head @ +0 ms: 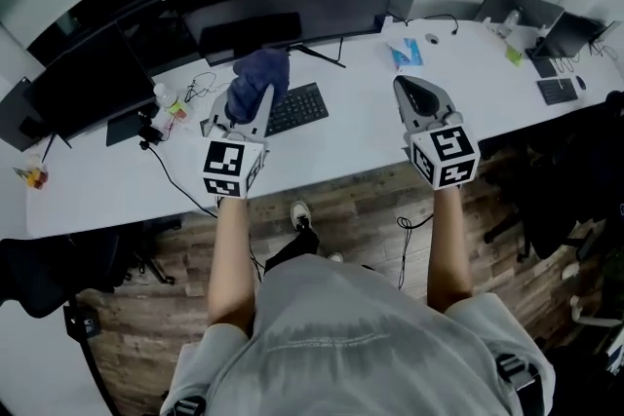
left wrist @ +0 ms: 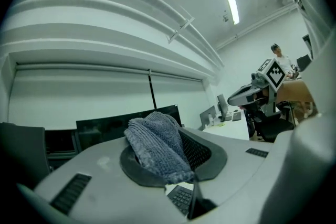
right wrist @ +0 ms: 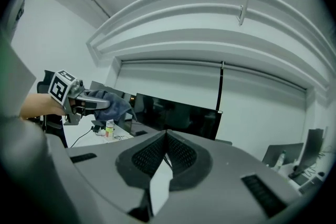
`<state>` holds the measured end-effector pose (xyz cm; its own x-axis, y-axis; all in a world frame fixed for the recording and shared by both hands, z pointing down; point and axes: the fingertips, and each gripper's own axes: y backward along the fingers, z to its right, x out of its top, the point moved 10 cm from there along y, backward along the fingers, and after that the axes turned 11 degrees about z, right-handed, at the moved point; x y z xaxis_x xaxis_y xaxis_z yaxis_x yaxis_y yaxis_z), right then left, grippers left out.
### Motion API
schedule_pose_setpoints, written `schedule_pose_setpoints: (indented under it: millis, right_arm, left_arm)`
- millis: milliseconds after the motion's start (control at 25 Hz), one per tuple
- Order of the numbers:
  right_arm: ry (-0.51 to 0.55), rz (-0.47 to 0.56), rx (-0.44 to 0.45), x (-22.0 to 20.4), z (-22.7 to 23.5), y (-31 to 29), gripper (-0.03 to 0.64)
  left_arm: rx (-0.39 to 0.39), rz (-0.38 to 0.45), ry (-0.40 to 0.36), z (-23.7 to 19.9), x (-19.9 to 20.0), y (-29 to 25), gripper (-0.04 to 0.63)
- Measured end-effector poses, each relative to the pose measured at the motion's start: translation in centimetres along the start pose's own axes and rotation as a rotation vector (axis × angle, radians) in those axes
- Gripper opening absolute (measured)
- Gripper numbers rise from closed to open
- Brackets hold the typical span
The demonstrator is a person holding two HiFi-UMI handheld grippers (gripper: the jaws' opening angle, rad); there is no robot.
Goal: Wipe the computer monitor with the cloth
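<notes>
A blue-grey cloth (head: 259, 76) is bunched in my left gripper (head: 252, 98), which is shut on it above the black keyboard (head: 296, 107). Seen in the left gripper view, the cloth (left wrist: 157, 145) fills the space between the jaws. The wide dark monitor (head: 292, 10) stands just behind it on the white desk (head: 351, 136); its black screen (right wrist: 176, 115) also shows in the right gripper view. My right gripper (head: 413, 94) is shut with nothing in it, held over the desk right of the keyboard. The left gripper (right wrist: 86, 102) with the cloth appears there at the left.
A second monitor (head: 78, 83) stands at the left, with cables and small bottles (head: 168, 109) beside it. A blue packet (head: 406, 54) lies behind the right gripper. A laptop (head: 561, 39) and another keyboard (head: 557, 91) sit at the far right. Office chairs flank the desk.
</notes>
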<state>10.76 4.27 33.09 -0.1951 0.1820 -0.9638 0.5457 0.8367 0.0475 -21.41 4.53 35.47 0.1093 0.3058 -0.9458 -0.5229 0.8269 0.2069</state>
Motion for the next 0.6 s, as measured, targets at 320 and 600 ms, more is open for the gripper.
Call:
schedule_pose_setpoints:
  millis: [320, 600]
  right_arm:
    - [0.050, -0.006, -0.050, 0.2, -1.6, 5.5, 0.002]
    - [0.048, -0.015, -0.072, 0.3, -2.7, 8.2, 0.002]
  left_arm:
    - [-0.133, 0.044, -0.050, 5.5, 2.3, 1.8, 0.074]
    - [-0.149, 0.061, -0.022, 6.7, 2.9, 4.0, 0.074]
